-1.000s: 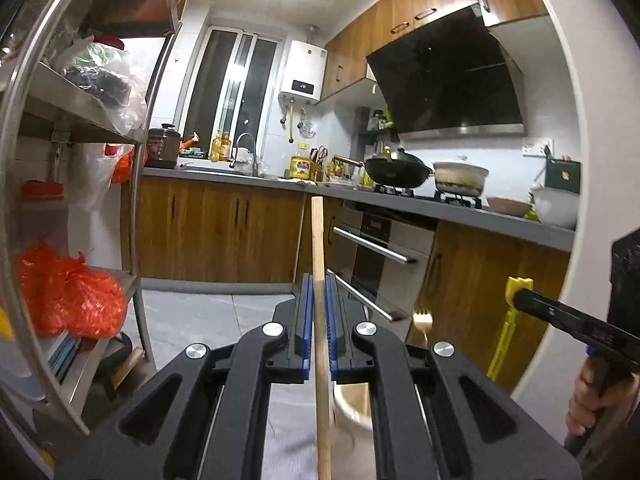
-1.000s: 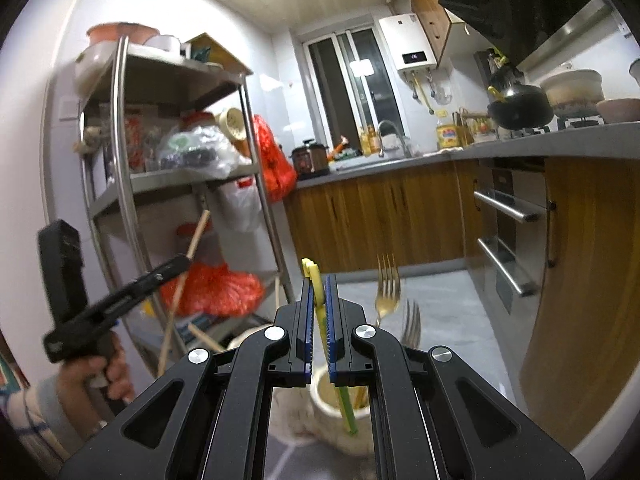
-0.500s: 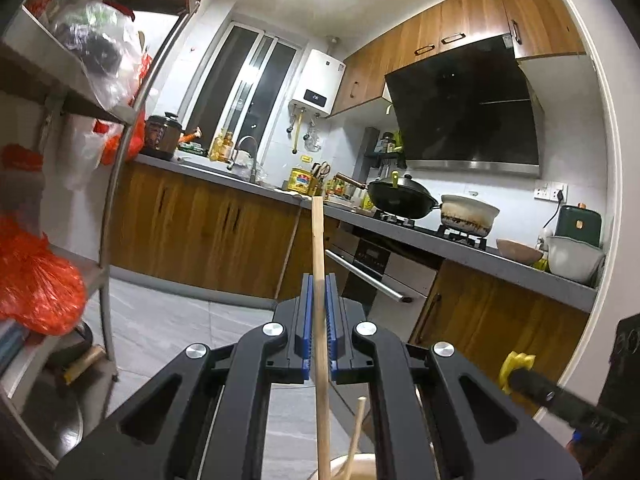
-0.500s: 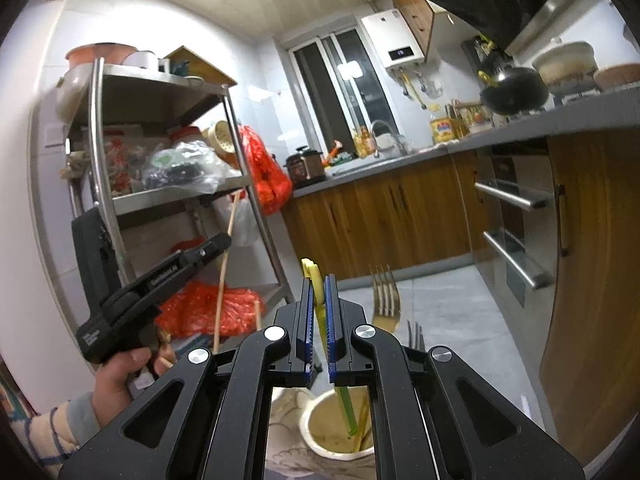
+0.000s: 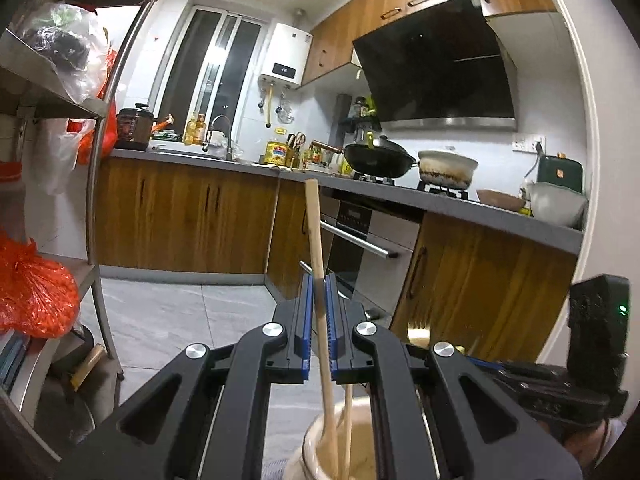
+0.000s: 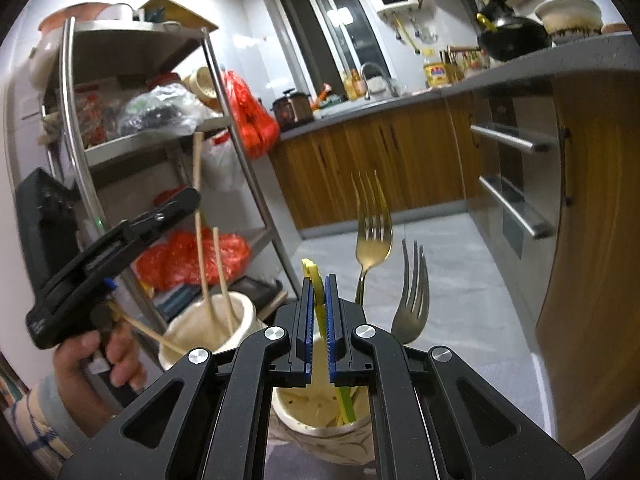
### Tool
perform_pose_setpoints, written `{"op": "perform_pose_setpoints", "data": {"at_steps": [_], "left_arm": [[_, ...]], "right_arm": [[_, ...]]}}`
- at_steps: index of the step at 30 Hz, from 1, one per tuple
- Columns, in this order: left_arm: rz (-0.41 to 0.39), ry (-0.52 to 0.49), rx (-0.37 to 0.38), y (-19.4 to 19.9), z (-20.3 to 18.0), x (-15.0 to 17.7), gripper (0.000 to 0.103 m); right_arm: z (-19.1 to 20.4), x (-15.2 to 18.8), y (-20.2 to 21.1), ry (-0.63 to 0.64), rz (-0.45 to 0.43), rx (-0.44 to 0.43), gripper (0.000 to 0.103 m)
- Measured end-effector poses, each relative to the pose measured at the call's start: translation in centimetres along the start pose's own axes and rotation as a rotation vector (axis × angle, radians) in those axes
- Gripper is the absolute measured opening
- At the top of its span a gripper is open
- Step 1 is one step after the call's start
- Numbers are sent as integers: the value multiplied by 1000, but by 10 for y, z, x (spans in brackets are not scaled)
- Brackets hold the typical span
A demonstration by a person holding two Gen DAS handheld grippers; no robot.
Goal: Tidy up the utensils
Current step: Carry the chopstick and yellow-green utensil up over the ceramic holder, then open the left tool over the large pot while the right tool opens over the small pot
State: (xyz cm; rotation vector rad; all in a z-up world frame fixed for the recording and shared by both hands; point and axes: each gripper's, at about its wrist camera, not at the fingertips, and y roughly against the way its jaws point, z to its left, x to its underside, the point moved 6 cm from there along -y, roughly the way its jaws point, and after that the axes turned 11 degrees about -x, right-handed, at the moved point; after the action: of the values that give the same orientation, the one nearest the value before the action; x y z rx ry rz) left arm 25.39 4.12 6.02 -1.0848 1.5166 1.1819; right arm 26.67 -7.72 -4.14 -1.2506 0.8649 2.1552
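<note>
While the left gripper (image 5: pixel 319 320) is clamped on a long pale wooden chopstick (image 5: pixel 316 248) whose lower end dips into a cream ceramic holder (image 5: pixel 308 446), the right gripper (image 6: pixel 318 320) grips a yellow-green plastic utensil (image 6: pixel 313 280) above a second cream holder (image 6: pixel 320 436) with two metal forks (image 6: pixel 372 236).

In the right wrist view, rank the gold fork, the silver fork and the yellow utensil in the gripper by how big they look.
1. Gold fork and silver fork: alike, unranked.
2. Yellow utensil: smallest showing, mostly hidden by the right gripper.
</note>
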Motion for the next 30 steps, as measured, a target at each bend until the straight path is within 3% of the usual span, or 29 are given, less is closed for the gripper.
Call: {"op": "perform_pose_setpoints", "data": {"at_steps": [12, 15, 18, 21, 24, 27, 29, 30], "left_arm": [[34, -11, -6, 3, 7, 14, 6], [31, -23, -14, 4, 7, 12, 10], [21, -23, -23, 8, 7, 8, 28], [10, -29, -26, 12, 6, 3, 33], [0, -39, -38, 19, 4, -2, 48], [-15, -48, -52, 26, 2, -8, 67], [-28, -54, -72, 33, 0, -13, 83], [-36, -55, -81, 36, 0, -15, 92]], "right_arm": [[0, 10, -13, 8, 71, 6, 7], [0, 8, -11, 9, 62, 5, 21], [2, 5, -6, 12, 45, 5, 25], [3, 1, 1, 7, 21, 1, 33], [7, -3, 8, 8, -2, -2, 46], [11, -9, 17, 14, -31, -2, 69], [13, -13, 25, 15, -63, 1, 94], [13, -14, 29, 13, -77, 3, 97]]}}
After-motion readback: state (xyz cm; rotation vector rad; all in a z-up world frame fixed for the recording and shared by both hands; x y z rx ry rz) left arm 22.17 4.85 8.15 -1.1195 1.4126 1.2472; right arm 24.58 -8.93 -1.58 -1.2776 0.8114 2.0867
